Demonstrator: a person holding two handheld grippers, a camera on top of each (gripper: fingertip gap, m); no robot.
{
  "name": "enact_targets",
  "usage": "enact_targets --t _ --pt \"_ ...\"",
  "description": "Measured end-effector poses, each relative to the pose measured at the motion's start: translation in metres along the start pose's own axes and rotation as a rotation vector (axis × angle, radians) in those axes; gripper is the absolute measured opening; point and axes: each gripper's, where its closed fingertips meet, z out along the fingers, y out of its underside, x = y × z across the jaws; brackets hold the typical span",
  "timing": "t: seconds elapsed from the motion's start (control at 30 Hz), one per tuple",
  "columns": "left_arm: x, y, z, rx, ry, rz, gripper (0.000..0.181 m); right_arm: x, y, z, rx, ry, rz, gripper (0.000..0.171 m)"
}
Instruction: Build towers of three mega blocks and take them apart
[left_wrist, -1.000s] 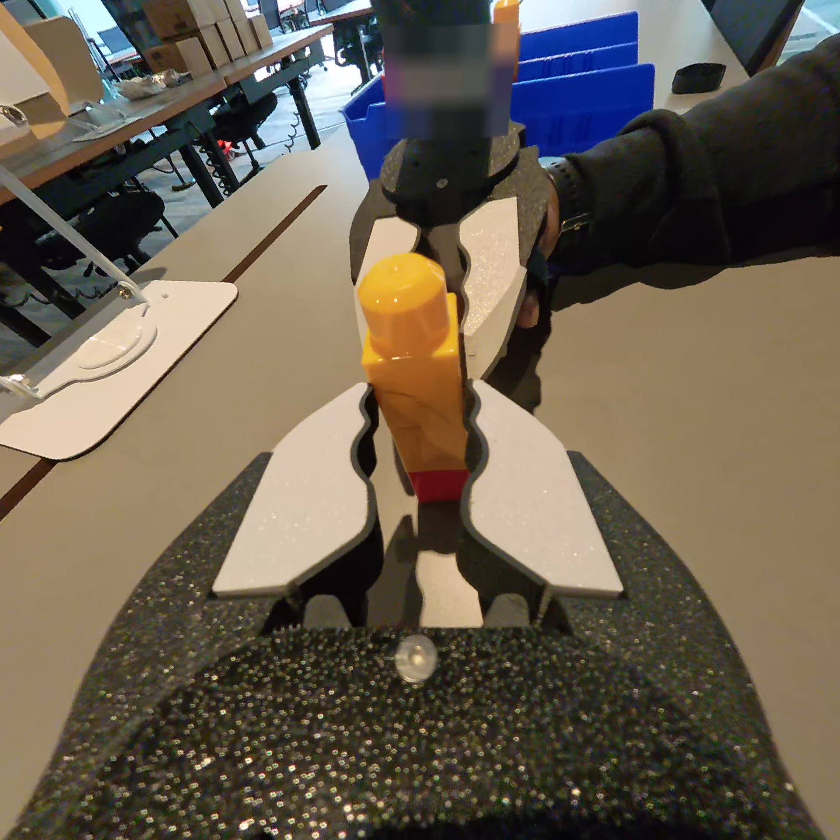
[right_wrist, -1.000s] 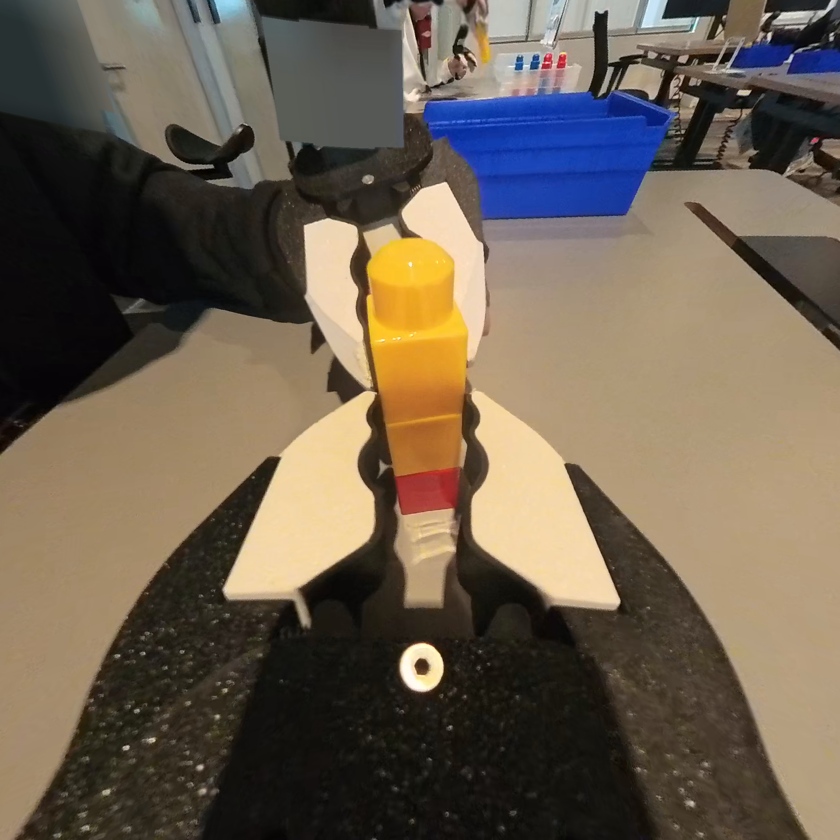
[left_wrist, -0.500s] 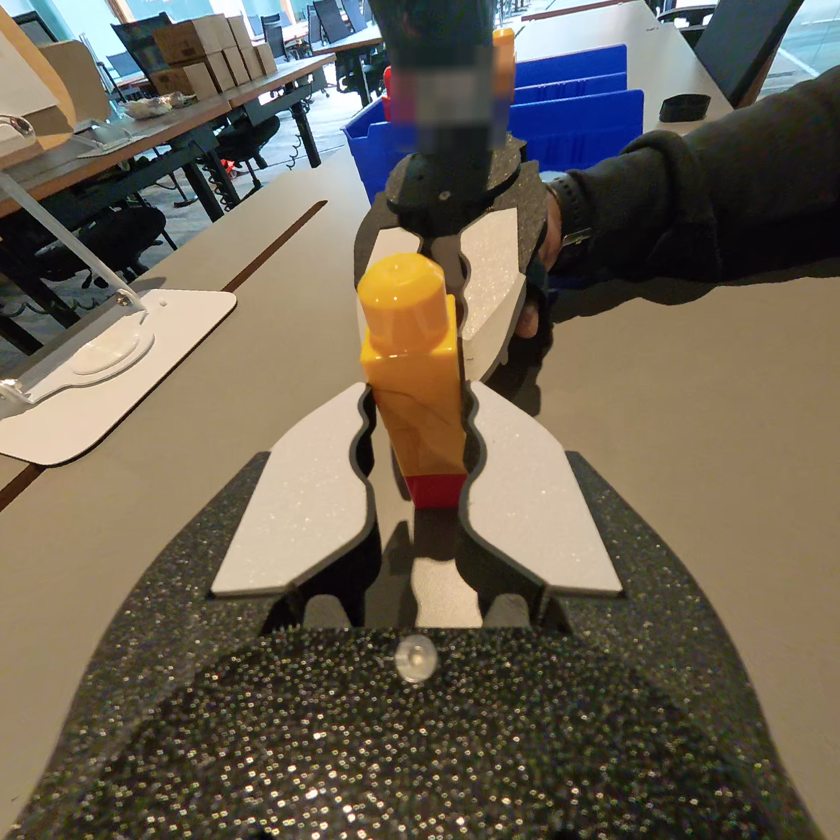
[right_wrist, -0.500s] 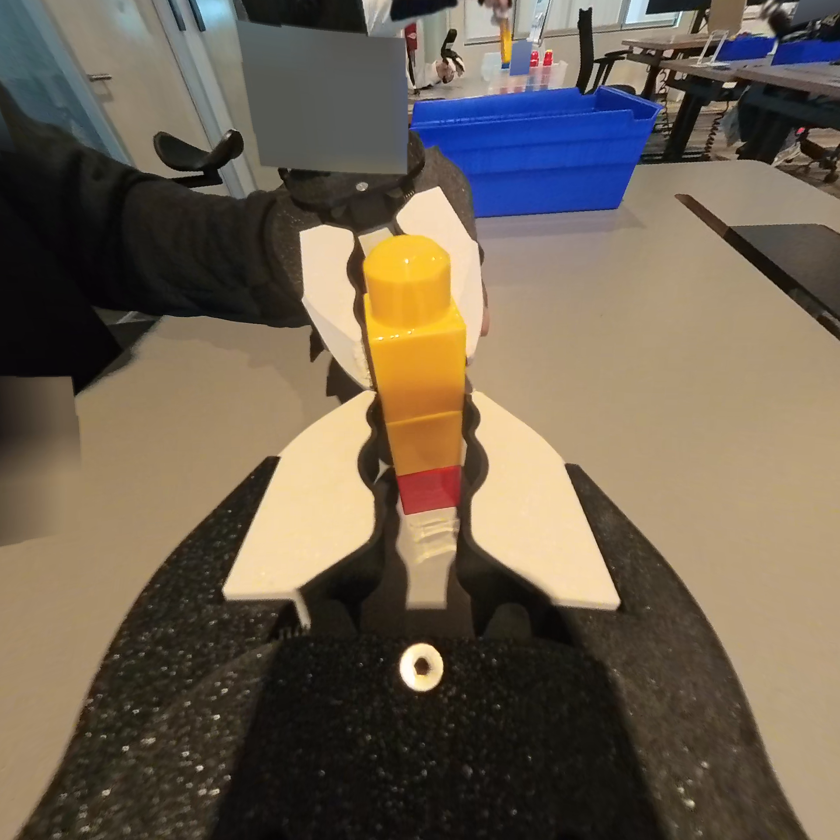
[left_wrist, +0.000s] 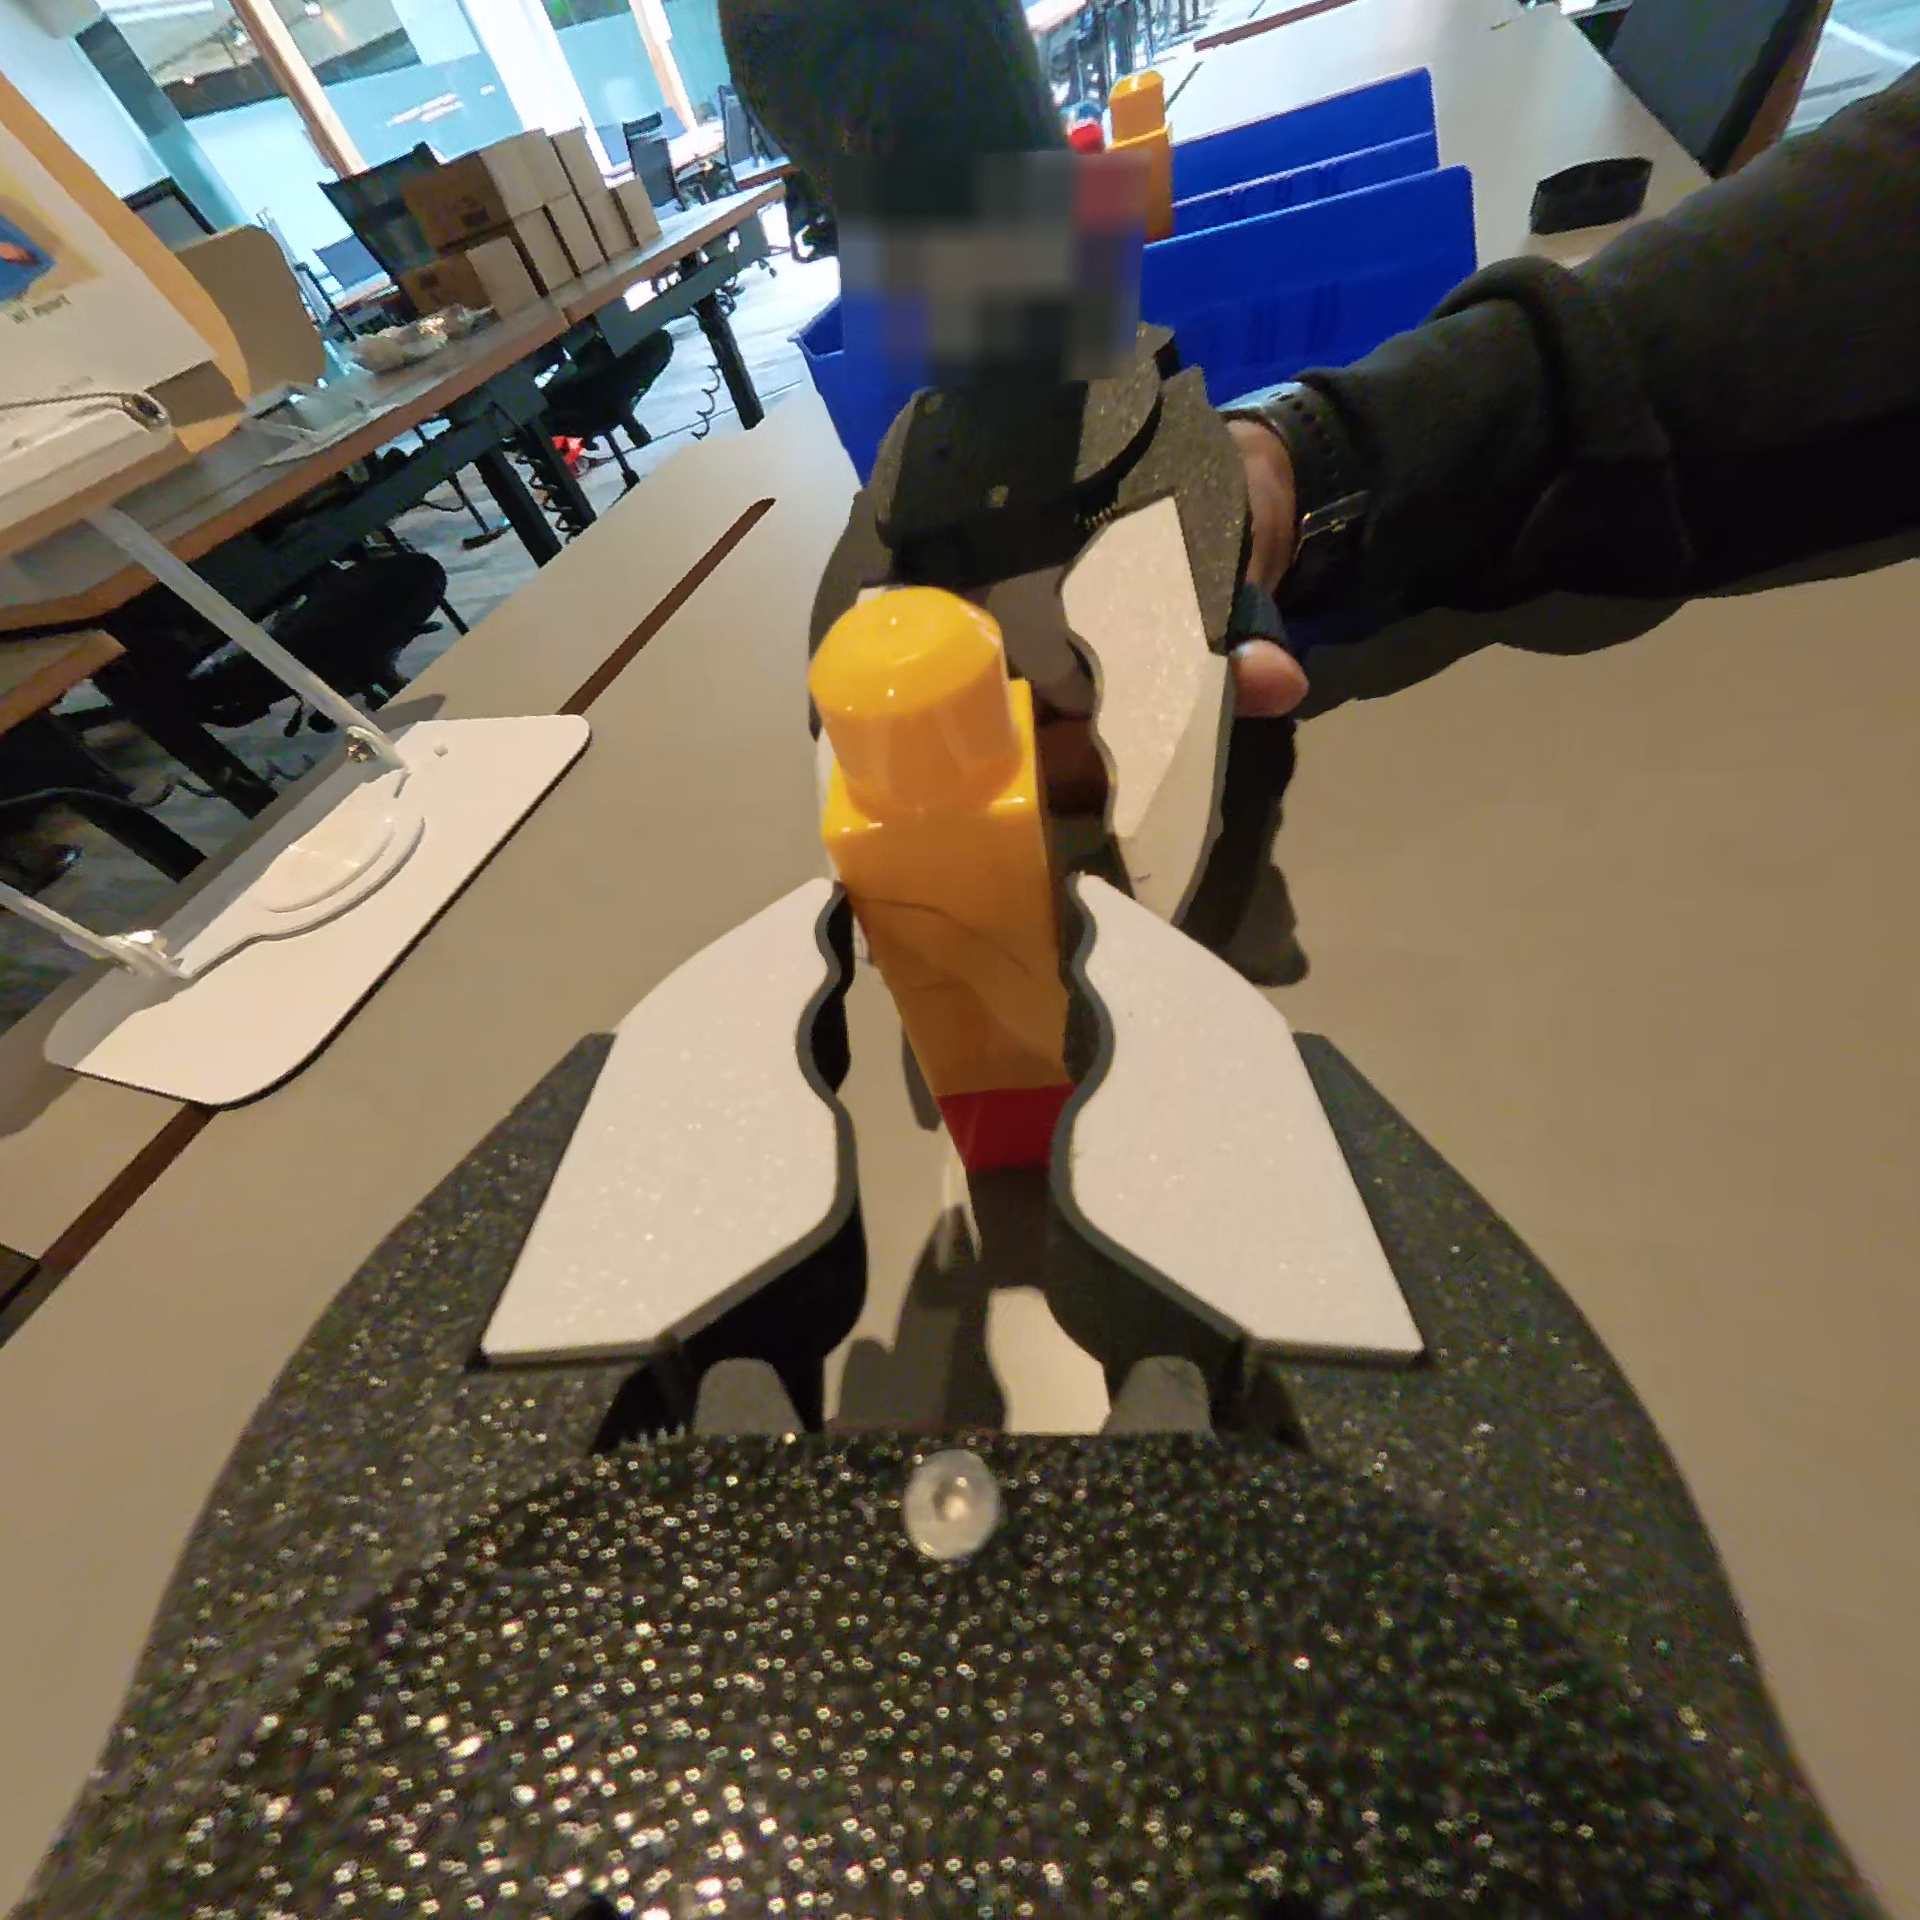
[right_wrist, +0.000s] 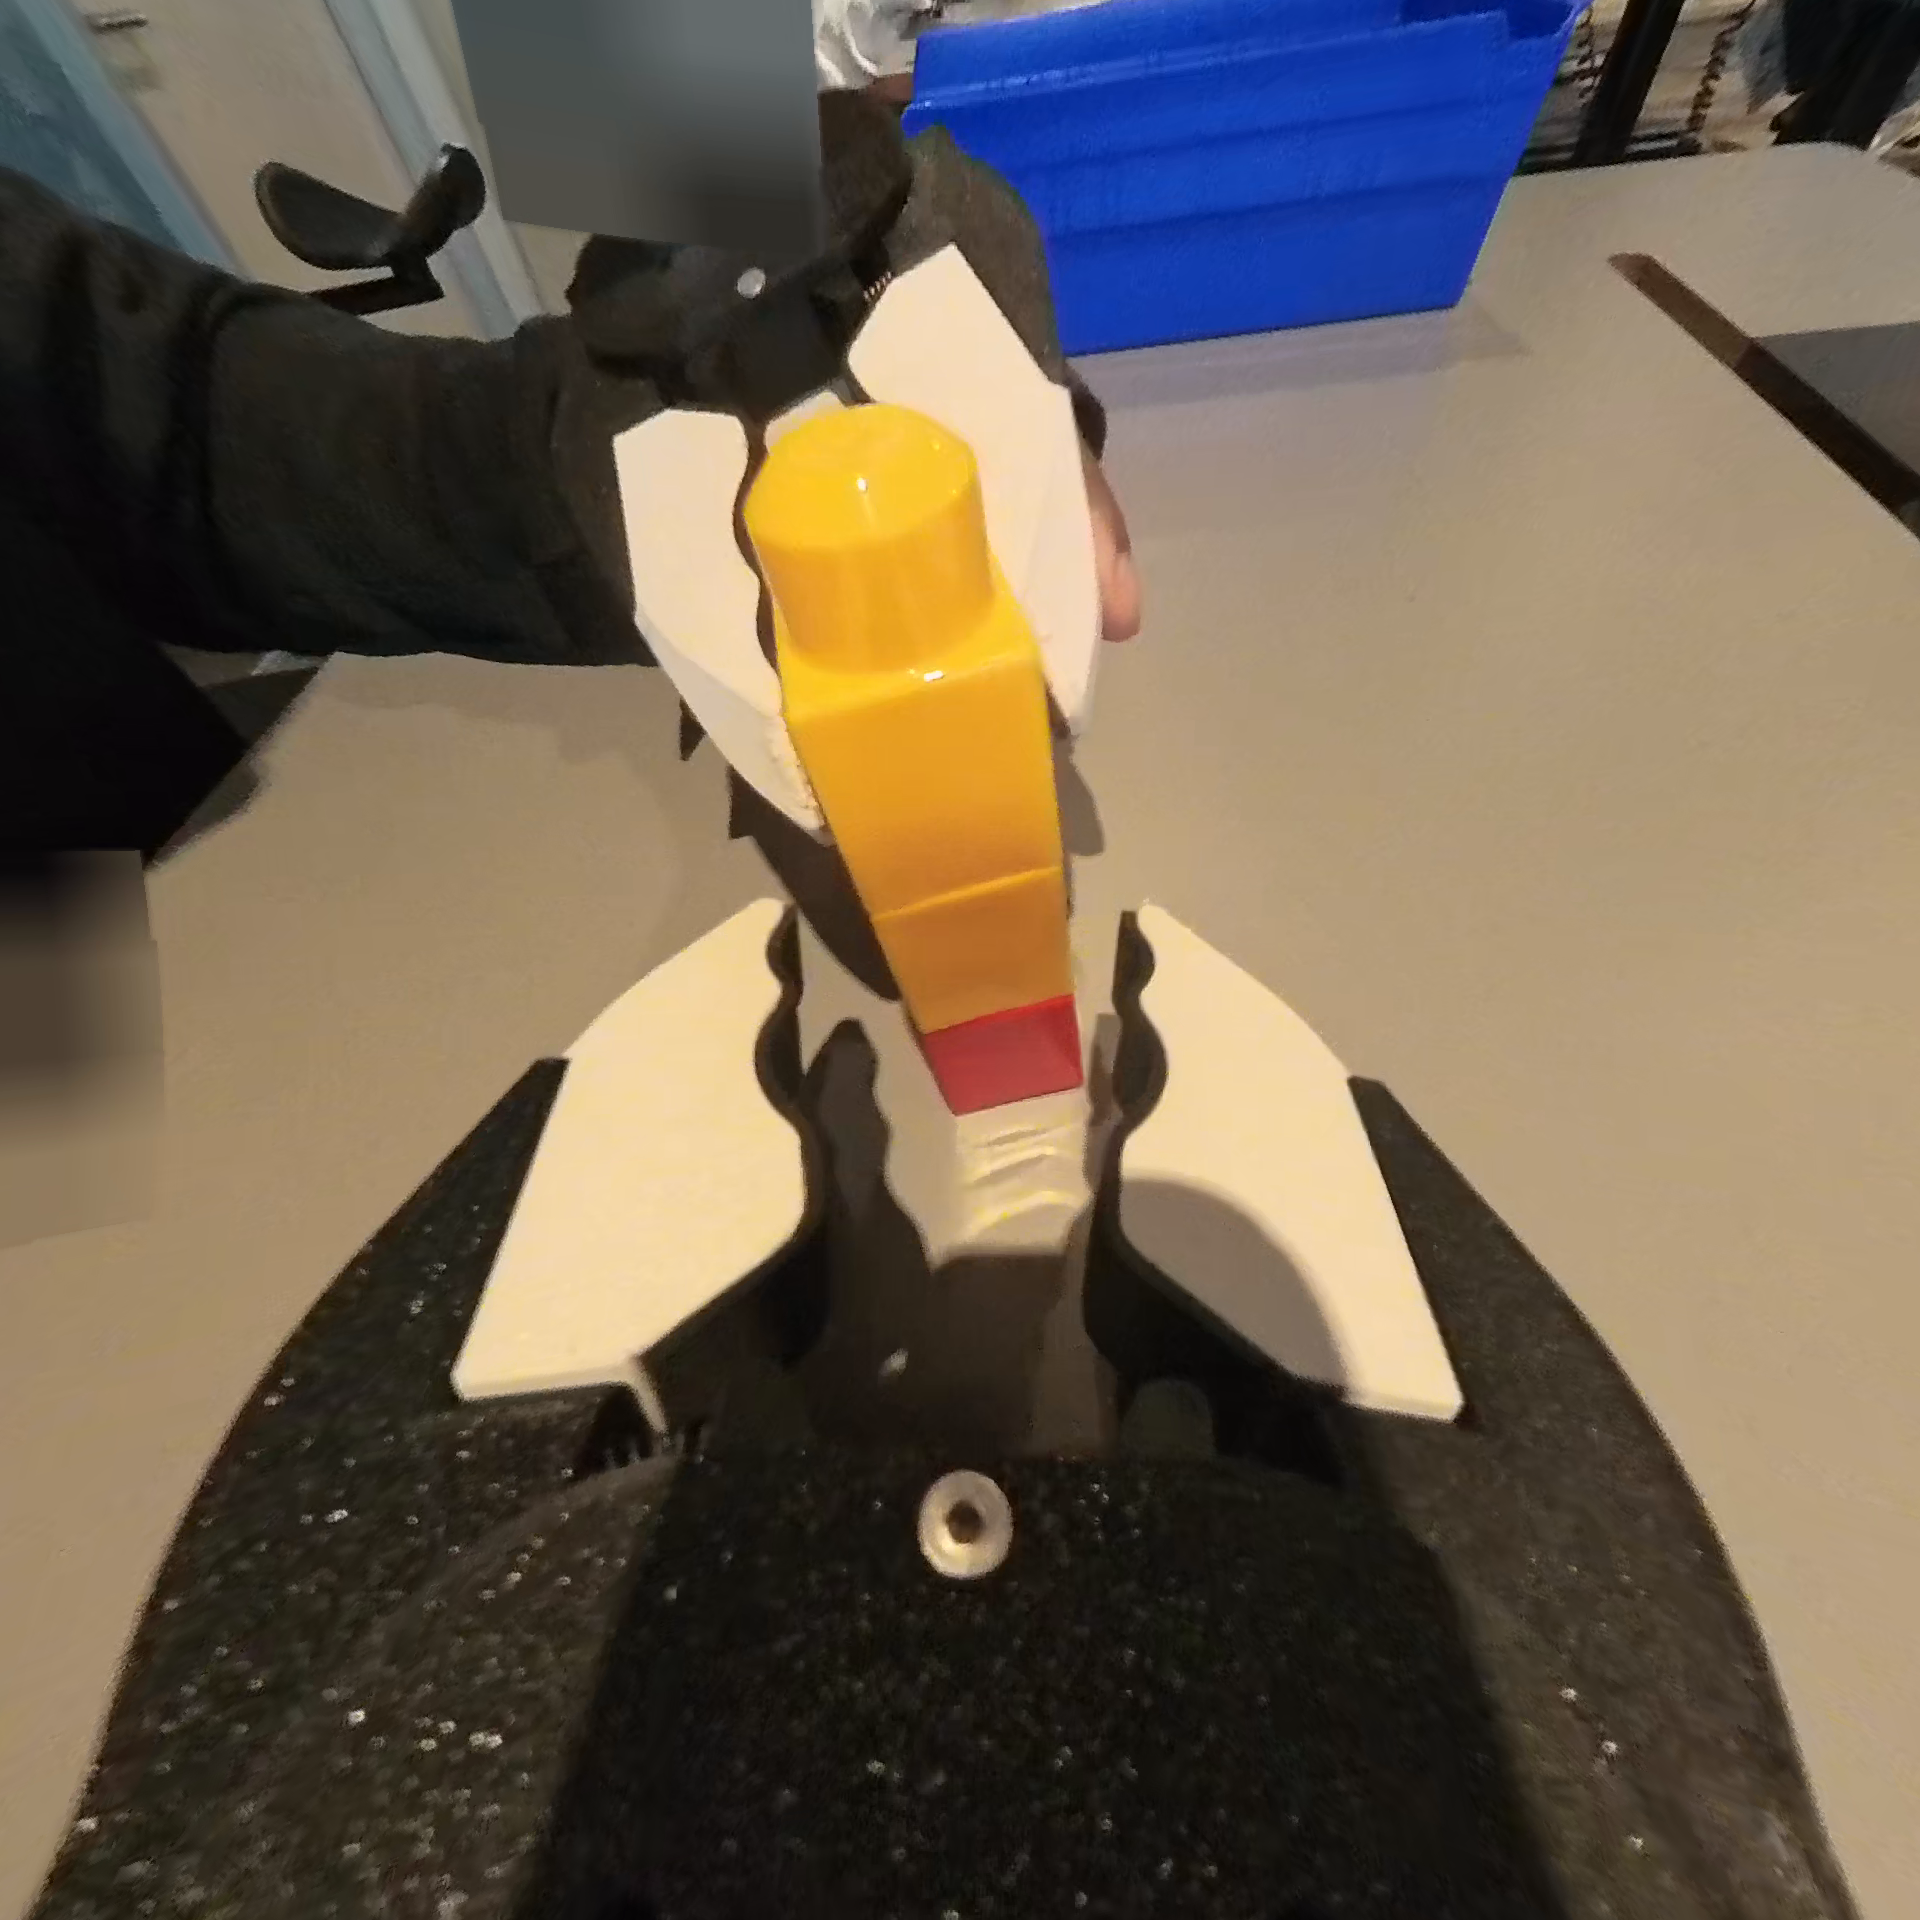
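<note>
A tower of mega blocks stands between both grippers: two yellow blocks (right_wrist: 925, 790) on a red block (right_wrist: 1003, 1060), whose base is at the grey table (right_wrist: 1455, 831). The tower leans a little. In the left wrist view my left gripper (left_wrist: 951, 904) is shut on the yellow part of the tower (left_wrist: 945, 883), above the red block (left_wrist: 1003, 1132). In the right wrist view my right gripper (right_wrist: 956, 914) is open, with gaps on both sides of the tower. The left gripper's white fingers (right_wrist: 686, 582) show behind the tower. The right gripper's finger (left_wrist: 1143, 675) shows behind it in the left wrist view.
Blue bins (right_wrist: 1247, 187) stand at the table's far side, also in the left wrist view (left_wrist: 1320, 260). A white flat stand base (left_wrist: 312, 904) lies to the left. Dark sleeves (left_wrist: 1610, 416) reach in behind each gripper. A dark seam (right_wrist: 1766, 364) crosses the table at right. Left and right tips are no more than a few centimetres apart.
My right gripper has opened and let go of the tower. My left gripper stays shut on it. The tower now leans slightly in the right wrist view.
</note>
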Motion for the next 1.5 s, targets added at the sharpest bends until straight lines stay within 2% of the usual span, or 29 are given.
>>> enact_targets --t 0.37,0.53,0.67,0.8,0.83,0.87,0.97,1.1,1.3,1.33,1.4,1.5 --pt "-0.003 -0.001 0.001 0.032 -0.015 -0.015 0.038 0.006 0.008 0.008 -0.074 0.064 -0.027 0.037" --pt "-0.012 -0.012 -0.010 0.163 0.002 -0.127 0.038 0.012 0.005 0.005 -0.052 0.139 -0.039 0.037" --pt "-0.034 -0.018 -0.025 0.276 -0.052 -0.240 0.037 0.015 -0.018 -0.011 0.064 0.239 -0.032 0.035" --pt "-0.046 -0.011 -0.030 0.280 -0.098 -0.284 0.034 0.007 -0.073 -0.057 0.314 0.331 -0.026 0.034" --pt "-0.047 -0.011 -0.031 0.286 -0.104 -0.286 0.030 0.005 -0.082 -0.070 0.361 0.353 -0.025 0.005" --pt "-0.047 -0.012 -0.031 0.293 -0.101 -0.297 0.028 0.008 -0.085 -0.079 0.376 0.391 -0.014 0.004" --pt "-0.043 -0.012 -0.027 0.282 -0.071 -0.317 0.022 0.021 -0.051 -0.075 0.233 0.423 0.037 0.004" --pt "-0.034 -0.008 -0.019 0.220 -0.047 -0.289 0.021 0.031 0.003 -0.052 0.062 0.371 0.145 0.002" --pt "-0.017 0.018 -0.003 -0.018 -0.006 -0.240 0.028 0.029 0.026 -0.041 -0.140 0.383 0.120 0.000" --pt "-0.014 0.022 -0.001 -0.057 -0.002 -0.227 0.031 0.029 0.027 -0.041 -0.162 0.399 0.101 0.002" --pt "-0.010 0.028 0.003 -0.107 0.006 -0.200 0.033 0.029 0.025 -0.042 -0.189 0.409 0.067 0.024" --pt "-0.007 0.031 0.005 -0.135 0.009 -0.175 0.033 0.028 0.020 -0.047 -0.204 0.419 0.045 0.034"
